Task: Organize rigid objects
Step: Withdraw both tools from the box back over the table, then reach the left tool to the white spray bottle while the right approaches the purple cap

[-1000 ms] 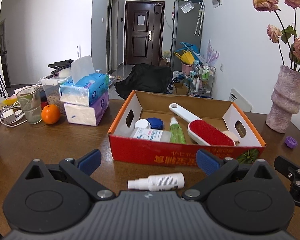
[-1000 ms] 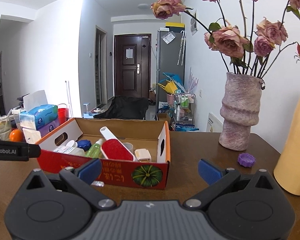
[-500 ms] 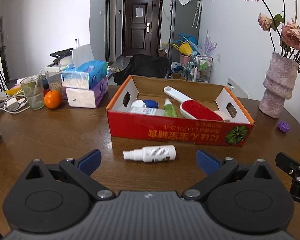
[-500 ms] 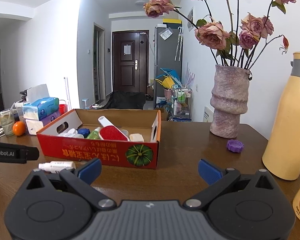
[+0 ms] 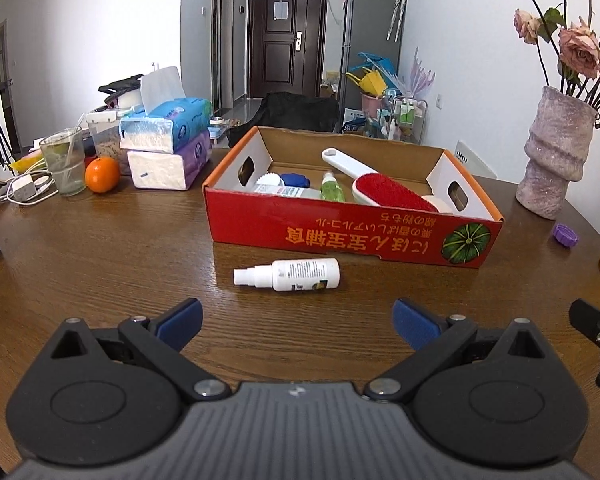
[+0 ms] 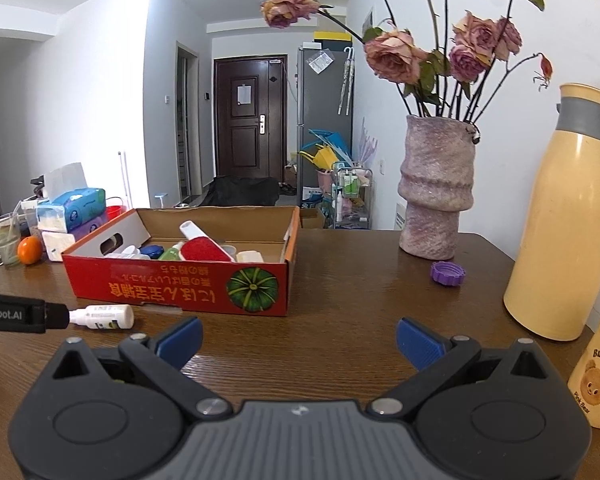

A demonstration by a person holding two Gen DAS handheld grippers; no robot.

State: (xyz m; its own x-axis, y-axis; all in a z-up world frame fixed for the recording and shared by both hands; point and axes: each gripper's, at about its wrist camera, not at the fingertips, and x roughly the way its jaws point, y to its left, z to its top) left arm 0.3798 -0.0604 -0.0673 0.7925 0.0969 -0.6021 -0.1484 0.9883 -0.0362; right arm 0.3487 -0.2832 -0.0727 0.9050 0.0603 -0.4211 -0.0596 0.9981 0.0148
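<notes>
A white spray bottle [image 5: 288, 275] lies on its side on the brown table, just in front of the red cardboard box [image 5: 340, 236]. The box holds a red lint brush [image 5: 384, 188], a green bottle [image 5: 332, 188], blue and white caps and other small items. My left gripper [image 5: 298, 320] is open and empty, a short way in front of the bottle. From the right wrist view the bottle [image 6: 104, 317] and box [image 6: 172, 288] lie to the left. My right gripper [image 6: 298, 338] stands open over bare table. A purple cap [image 6: 447, 273] sits near the vase.
A rough pink vase [image 6: 434, 196] with dried roses, a cream thermos [image 6: 568, 220] and a bear mug [image 6: 598, 372] stand at the right. Tissue packs [image 5: 168, 140], an orange [image 5: 102, 175], a glass [image 5: 64, 160] and chargers crowd the far left.
Both grippers have drawn back from the box toward the table's near side. The spray bottle, formerly right between the left fingers, now lies clear ahead of them.
</notes>
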